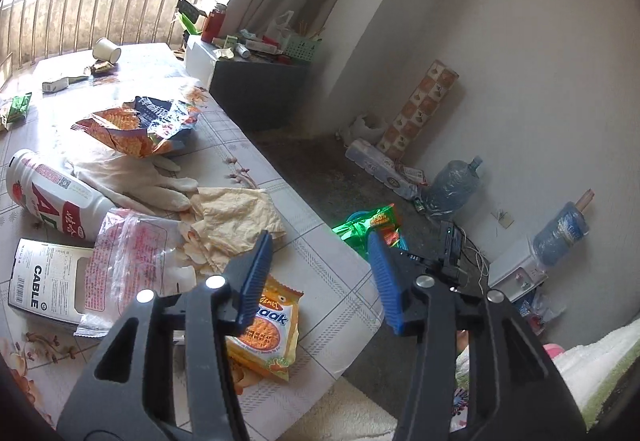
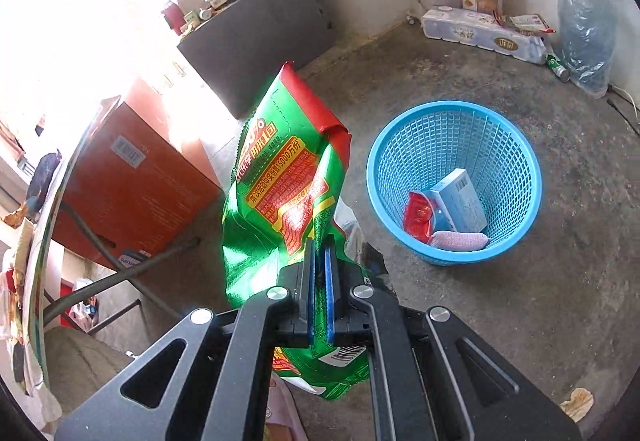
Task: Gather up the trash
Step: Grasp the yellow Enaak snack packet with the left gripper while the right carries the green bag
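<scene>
My right gripper point(image 2: 320, 245) is shut on a green and red snack bag point(image 2: 280, 177) and holds it upright in the air, left of a blue plastic basket point(image 2: 516, 209) on the floor. The basket holds a blue-white box, a red wrapper and a pink sponge. The same bag shows in the left wrist view point(image 1: 368, 225), beyond the table edge. My left gripper point(image 1: 320, 241) is open and empty above the table's near corner, over an orange biscuit packet point(image 1: 268, 333). Near it lie crumpled paper point(image 1: 236, 217), a white glove point(image 1: 136, 177) and a torn orange bag point(image 1: 132, 129).
On the table point(image 1: 320, 273) lie a white bottle point(image 1: 52, 197), a cable box point(image 1: 44, 281), a zip bag point(image 1: 128, 253) and a paper cup point(image 1: 106, 49). A grey cabinet point(image 2: 264, 37), a red box point(image 2: 132, 177), toilet rolls point(image 2: 480, 33) and a water jug point(image 2: 586, 25) stand around the floor.
</scene>
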`<state>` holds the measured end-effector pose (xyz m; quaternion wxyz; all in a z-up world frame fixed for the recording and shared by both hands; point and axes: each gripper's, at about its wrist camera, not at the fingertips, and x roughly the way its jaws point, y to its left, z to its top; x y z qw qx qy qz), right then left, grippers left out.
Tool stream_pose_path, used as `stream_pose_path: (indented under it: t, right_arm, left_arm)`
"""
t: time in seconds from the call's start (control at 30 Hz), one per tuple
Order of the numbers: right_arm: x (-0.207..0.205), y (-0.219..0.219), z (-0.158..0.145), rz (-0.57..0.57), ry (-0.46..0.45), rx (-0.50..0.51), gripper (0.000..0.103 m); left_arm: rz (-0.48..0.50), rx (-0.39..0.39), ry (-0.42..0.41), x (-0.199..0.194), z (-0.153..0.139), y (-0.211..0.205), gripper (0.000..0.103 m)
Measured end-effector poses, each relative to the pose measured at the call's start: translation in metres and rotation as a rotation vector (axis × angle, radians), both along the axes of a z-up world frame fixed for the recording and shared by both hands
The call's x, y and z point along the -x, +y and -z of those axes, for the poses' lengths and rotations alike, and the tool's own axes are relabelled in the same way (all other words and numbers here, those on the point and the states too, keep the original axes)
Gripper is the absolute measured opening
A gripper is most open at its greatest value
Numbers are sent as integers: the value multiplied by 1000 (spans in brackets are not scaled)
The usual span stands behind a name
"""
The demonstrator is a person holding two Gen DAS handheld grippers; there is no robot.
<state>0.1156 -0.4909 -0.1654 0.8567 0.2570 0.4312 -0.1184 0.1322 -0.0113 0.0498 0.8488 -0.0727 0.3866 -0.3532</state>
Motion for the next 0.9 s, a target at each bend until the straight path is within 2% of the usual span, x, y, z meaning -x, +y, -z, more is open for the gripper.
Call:
stream_pose_path:
  t: [0.03,0.17,0.23,0.3,0.33,0.37,0.47,0.5,0.6,0.7,0.83,0.9]
  right_arm:
    - [3,-1,-1,3,-3,-4,4]
    - [12,-5,1,15,-6,-28,4]
    - [15,-5,3,19,-8,-37,4]
    - [16,-5,4,24,-10,-48,4]
    - [17,-6,4,27,-12,-53,4]
    - [18,-6,5,29,-15,-58,4]
    - [20,-8,6,34,-23,-69,4]
    - [21,-9,6,37,-27,-71,4]
    - [22,-15,8,48,-36,-83,4]
    - [26,-22,9,65,-47,-98,4]
    - [32,-35,8,100,-73,-123,4]
    - [37,-45,6,129,-83,-122,4]
  left_arm:
    - [16,-68,-9,7,8,-9,67]
    - [91,-342,-59,30,49,-42,69]
    - [102,-439,-57,32,68,-53,69]
    - [102,-493,-49,29,82,-57,68]
    - [96,-506,-38,27,87,-57,61]
    - [90,-510,-17,24,91,-56,50]
    - [65,-490,70,13,103,-47,28]
    - [59,-484,78,11,104,-45,26]
    - [53,-483,66,9,101,-43,6]
    - [44,-483,51,5,93,-46,0]
    - [57,-410,0,0,60,-59,0]
    - [93,-362,-38,-6,40,-76,0]
